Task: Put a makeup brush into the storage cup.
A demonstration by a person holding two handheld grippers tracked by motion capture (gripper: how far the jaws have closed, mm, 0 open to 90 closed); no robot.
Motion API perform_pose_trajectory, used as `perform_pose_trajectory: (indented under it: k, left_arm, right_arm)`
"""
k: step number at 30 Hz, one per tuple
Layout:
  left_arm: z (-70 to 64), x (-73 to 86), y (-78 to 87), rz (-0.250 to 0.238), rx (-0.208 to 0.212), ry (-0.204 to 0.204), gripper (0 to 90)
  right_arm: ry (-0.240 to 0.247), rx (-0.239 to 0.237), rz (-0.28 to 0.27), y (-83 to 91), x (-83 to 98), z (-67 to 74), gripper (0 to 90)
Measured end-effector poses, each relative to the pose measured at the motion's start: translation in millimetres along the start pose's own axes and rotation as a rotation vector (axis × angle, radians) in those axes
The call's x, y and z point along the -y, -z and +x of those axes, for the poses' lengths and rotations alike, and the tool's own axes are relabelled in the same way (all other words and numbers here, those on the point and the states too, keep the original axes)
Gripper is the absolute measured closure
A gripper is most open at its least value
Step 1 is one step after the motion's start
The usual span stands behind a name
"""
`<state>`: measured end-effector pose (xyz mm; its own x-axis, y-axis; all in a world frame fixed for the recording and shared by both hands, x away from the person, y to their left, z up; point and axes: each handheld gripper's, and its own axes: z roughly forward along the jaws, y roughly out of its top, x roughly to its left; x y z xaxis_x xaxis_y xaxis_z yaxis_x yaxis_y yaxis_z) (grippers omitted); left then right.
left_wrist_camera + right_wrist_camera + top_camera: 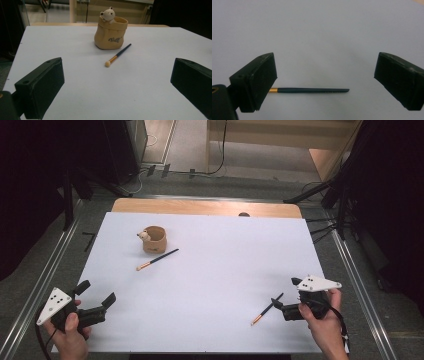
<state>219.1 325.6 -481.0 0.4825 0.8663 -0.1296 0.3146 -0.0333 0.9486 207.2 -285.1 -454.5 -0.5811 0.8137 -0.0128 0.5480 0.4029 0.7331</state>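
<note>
- Both brushes are left on the table: one [157,259] beside the bear cup [154,239], one [267,309] near the right gripper [278,306].
- Both the right gripper and the left gripper [96,292] are held apart, empty.
- Nothing is yet placed in the cup.

Near makeup brush [267,309]: slim dark handle, gold ferrule, lying flat on the white table, front right, handle tip pointing away and right. In the right gripper view [309,90] it lies crosswise between the jaws, its ferrule end hidden behind one jaw, touching neither.
</note>
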Motion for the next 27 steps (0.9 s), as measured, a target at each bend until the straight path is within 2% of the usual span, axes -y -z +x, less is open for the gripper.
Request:
perform_pose_trajectory:
  k: [1, 3, 4, 5, 7, 11, 13, 16, 18, 19, 21, 25, 27]
  left_arm:
    - [-0.3, 0.1, -0.6, 0.005, 0.004, -0.006, 0.0]
    - [-0.7, 0.3, -1.0, 0.006, 0.005, -0.006, 0.0]
    - [-1.0, 0.4, -1.5, 0.007, 0.006, -0.006, 0.0]
    - [-1.2, 0.5, -1.7, 0.007, 0.007, -0.005, 0.0]
    - [-1.1, 0.5, -2.3, 0.007, 0.012, 0.001, 0.0]
    - [-2.3, -0.2, -3.1, 0.001, 0.016, 0.006, 0.0]
    - [-3.8, -0.1, -3.8, 0.002, 0.022, 0.002, 0.0]
    - [-3.7, 0.1, -3.7, 0.005, 0.023, 0.001, 0.0]
    - [-2.7, 0.2, -3.4, 0.003, 0.022, 0.001, 0.0]
    - [-2.7, 0.2, -3.4, 0.003, 0.022, 0.001, 0.0]
    - [-2.0, 0.3, -2.9, 0.003, 0.020, 0.002, 0.0]
    - [-0.7, 0.4, -2.7, 0.004, 0.020, 0.004, 0.0]
    - [-1.2, 0.6, -3.2, 0.008, 0.023, 0.000, 0.0]
  right_arm:
    - [0.016, -0.010, 0.036, -3.0, -3.7, -2.6, 5.4]
    - [0.027, -0.016, 0.054, -4.6, -5.5, -3.3, 5.4]
    - [0.048, -0.031, 0.095, -8.3, -8.9, -3.7, 5.4]
    - [0.048, -0.031, 0.095, -8.3, -8.9, -3.7, 5.4]
    - [0.078, -0.052, 0.149, -14.6, -12.6, -3.5, 6.3]
    - [0.102, -0.086, 0.186, -22.1, -13.3, -5.1, 6.7]
    - [0.108, -0.104, 0.228, -28.9, -13.0, -7.2, 6.8]
    - [0.117, -0.108, 0.256, -33.7, -12.5, -8.9, 7.1]
    - [0.143, -0.120, 0.305, -39.3, -12.9, -9.6, 7.3]
    - [0.143, -0.120, 0.305, -39.3, -12.9, -9.6, 7.3]
    - [0.180, -0.127, 0.343, -43.6, -13.8, -7.1, 7.3]
    - [0.213, -0.145, 0.379, -47.6, -15.2, -3.3, 7.6]
    - [0.255, -0.157, 0.416, -52.1, -15.5, -0.3, 8.0]
